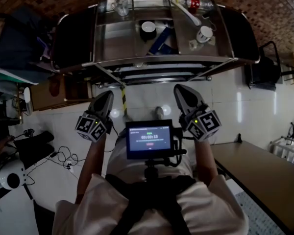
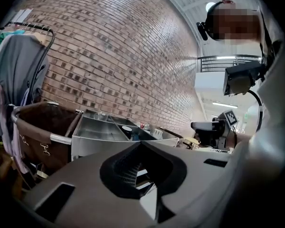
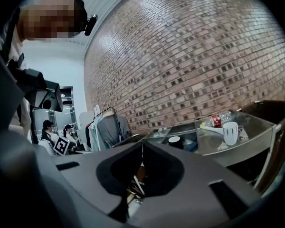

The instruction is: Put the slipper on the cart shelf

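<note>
Left gripper and right gripper, both clenched empty, faced the cart ahead; no slipper could be made out, so the job looked unstarted.

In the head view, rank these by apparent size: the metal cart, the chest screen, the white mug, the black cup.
1. metal cart
2. chest screen, though it is much nearer the camera, so its look is inflated
3. white mug and black cup: about alike, not ranked
</note>
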A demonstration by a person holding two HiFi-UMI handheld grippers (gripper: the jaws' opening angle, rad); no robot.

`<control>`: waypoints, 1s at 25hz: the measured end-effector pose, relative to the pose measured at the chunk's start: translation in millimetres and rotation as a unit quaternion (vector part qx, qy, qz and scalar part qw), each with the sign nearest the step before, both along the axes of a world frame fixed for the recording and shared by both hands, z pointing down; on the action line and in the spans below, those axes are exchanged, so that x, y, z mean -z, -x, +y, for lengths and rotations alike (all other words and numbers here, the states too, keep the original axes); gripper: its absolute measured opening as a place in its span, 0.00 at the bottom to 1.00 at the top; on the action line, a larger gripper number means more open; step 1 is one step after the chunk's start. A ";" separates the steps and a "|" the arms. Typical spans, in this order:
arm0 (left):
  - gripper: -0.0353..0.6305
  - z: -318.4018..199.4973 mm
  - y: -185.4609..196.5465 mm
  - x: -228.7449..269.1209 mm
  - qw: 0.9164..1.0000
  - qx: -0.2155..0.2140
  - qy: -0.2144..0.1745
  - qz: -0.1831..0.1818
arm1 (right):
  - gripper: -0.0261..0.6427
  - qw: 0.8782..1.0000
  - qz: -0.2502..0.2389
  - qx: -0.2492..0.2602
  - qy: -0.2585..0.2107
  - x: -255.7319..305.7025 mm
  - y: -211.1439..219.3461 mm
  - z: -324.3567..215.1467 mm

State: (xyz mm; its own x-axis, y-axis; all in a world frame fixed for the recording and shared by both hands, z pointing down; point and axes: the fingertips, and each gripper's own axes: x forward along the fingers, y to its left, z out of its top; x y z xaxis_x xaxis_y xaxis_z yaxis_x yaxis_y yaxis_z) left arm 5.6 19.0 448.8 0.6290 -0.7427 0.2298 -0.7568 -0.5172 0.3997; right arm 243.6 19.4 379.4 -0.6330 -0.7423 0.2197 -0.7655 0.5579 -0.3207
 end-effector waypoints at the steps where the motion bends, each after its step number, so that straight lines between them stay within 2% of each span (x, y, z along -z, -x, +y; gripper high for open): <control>1: 0.06 -0.3 3.1 -1.4 1.000 -0.002 0.003 0.001 | 0.06 1.000 -0.001 -0.002 0.002 -1.7 4.5 0.4; 11: 0.06 -1.2 13.3 -9.3 0.999 -0.030 0.016 -0.012 | 0.06 1.000 0.007 -0.008 0.018 -15.4 38.8 4.0; 17: 0.06 4.5 -7.7 -29.3 0.999 -0.022 0.022 -0.018 | 0.06 1.000 0.007 -0.010 0.026 -41.3 15.1 5.8; 25: 0.06 3.7 -10.5 -32.3 0.999 -0.019 0.037 -0.011 | 0.06 0.999 0.010 -0.017 0.041 -46.7 12.3 5.5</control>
State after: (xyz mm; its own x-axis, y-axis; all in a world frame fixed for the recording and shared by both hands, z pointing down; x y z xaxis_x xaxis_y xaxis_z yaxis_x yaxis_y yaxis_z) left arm 16.1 22.7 481.0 0.6505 -0.6989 0.2973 -0.7464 -0.5160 0.4203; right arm 231.3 24.8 426.1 -0.6031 -0.7418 0.2934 -0.7899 0.5043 -0.3488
